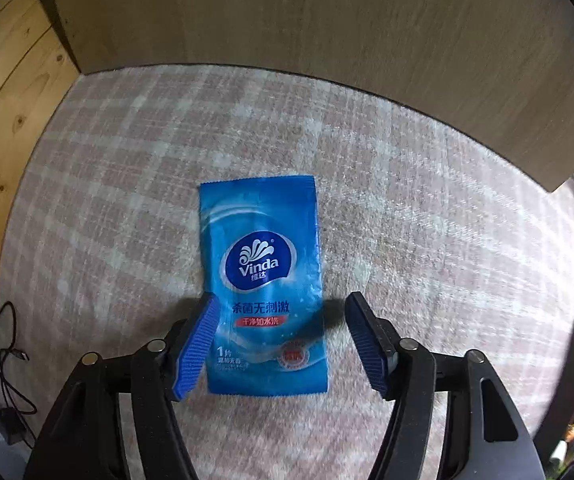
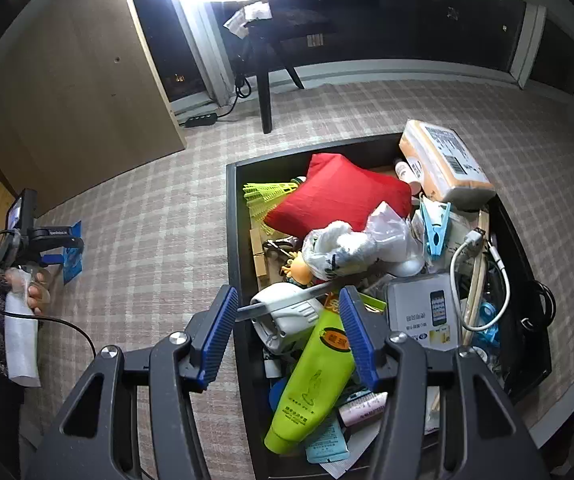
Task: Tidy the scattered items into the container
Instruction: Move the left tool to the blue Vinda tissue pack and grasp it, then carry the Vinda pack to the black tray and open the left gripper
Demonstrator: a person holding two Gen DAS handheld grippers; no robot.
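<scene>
— Between my left gripper [image 1: 283, 344] fingers, spread apart, lay the blue wipe packet [image 1: 265, 284] flat on the plaid carpet [image 1: 127, 200], stretching toward twelve o'clock.

— And your right?

— My right gripper [image 2: 287, 336] gaped wide over the black container [image 2: 233, 216], a green tube [image 2: 313, 380] at six o'clock.

The packet's [image 1: 263, 280] small print near its lower edge is too blurred to read. In the right wrist view the left hand-held gripper [image 2: 57, 254] covers most of that packet. In the container [image 2: 234, 216], the green tube [image 2: 313, 380] hides what lies under it, and the near corner is cut off by the frame. The cushion [image 2: 339, 196] covers part of the yellow-green mesh [image 2: 265, 196].
</scene>
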